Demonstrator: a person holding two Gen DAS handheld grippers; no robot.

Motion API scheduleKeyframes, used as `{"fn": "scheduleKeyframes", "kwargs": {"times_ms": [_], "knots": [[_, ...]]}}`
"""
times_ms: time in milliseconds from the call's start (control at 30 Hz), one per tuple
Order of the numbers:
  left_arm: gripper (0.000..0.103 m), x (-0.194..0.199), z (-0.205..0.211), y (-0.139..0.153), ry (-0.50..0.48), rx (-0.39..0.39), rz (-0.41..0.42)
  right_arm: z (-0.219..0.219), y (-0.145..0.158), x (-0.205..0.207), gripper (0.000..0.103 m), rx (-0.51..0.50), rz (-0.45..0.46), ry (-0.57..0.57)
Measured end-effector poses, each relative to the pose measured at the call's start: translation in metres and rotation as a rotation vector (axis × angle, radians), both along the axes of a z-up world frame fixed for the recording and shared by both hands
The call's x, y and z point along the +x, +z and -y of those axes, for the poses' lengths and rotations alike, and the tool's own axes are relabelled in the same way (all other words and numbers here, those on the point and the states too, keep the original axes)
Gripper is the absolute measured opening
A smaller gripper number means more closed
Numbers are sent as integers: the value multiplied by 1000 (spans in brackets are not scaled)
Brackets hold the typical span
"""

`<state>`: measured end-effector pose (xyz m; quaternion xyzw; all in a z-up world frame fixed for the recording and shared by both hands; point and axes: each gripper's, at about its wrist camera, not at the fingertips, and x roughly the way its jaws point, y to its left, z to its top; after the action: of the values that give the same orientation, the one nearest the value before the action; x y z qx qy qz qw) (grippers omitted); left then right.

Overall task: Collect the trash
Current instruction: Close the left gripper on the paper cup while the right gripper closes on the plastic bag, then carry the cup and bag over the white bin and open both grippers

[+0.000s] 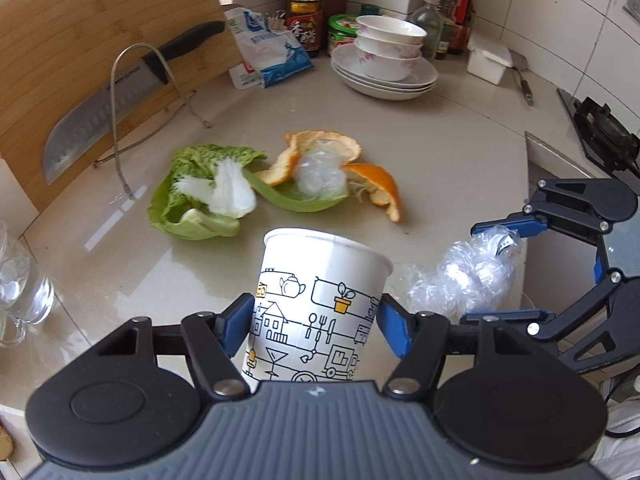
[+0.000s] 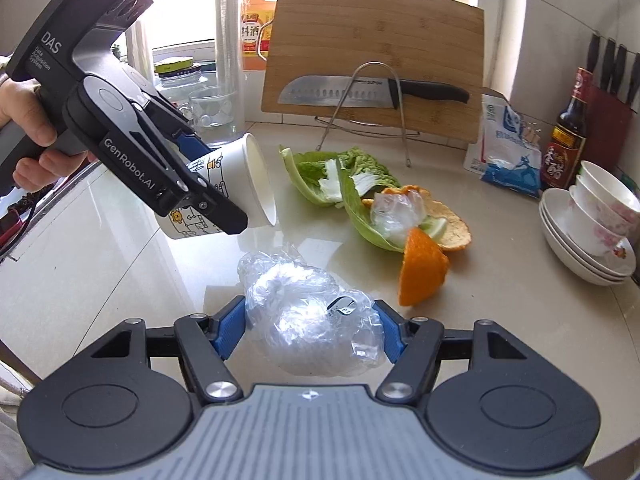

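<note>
Trash lies on a pale, glossy counter (image 1: 460, 140): a crumpled wad of clear plastic film, a second smaller wad, two cabbage leaves and curls of orange peel. The big wad (image 2: 316, 320) is shiny, wrinkled and see-through, with a small dark mark on its skin; the right gripper (image 2: 310, 326) has its blue pads closed against both sides of it, just above the counter. The left gripper (image 1: 316, 330) clamps a white paper cup (image 1: 316, 304) printed with black line drawings of a teapot, a house, cutlery and a yellow plant pot. In the right wrist view a hand (image 2: 24, 136) holds that gripper tilted, so the cup lies nearly on its side with its mouth facing the wad, near it but apart; what shows of the inside is plain white. The leaves (image 1: 200, 188) are green with white ribs. The smaller wad (image 1: 322, 172) rests on one leaf, against the peel (image 1: 376, 188), which is orange outside and pale inside. Farther back stand stacked white bowls (image 1: 390, 46) on plates, a dark sauce bottle (image 1: 306, 8), a blue and white pouch (image 1: 268, 48) and a knife (image 1: 120, 96) on a wire rack against a wooden board (image 1: 72, 32). A glass mug (image 1: 20, 280) sits at the left edge.
</note>
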<state>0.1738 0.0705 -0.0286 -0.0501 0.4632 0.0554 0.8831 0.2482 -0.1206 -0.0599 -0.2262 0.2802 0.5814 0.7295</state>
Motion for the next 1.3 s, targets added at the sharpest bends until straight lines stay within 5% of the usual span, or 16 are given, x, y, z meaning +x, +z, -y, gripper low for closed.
{"fn": "scheduleKeyframes", "kwargs": {"times_ms": [400,767,1000,1300], "knots": [[66,22,113,1,-212,-61,49,121,6,-16,72,7,-9,-336],[66,58,199,-12,-424,-94,40,206,-19,-20,72,-50,-44,-649],[66,83,242,-36,-503,-99,16,245,-68,-7,72,-114,-92,-794],[66,105,278,-71,-509,-52,-10,271,-172,34,74,-192,-208,-919]]}}
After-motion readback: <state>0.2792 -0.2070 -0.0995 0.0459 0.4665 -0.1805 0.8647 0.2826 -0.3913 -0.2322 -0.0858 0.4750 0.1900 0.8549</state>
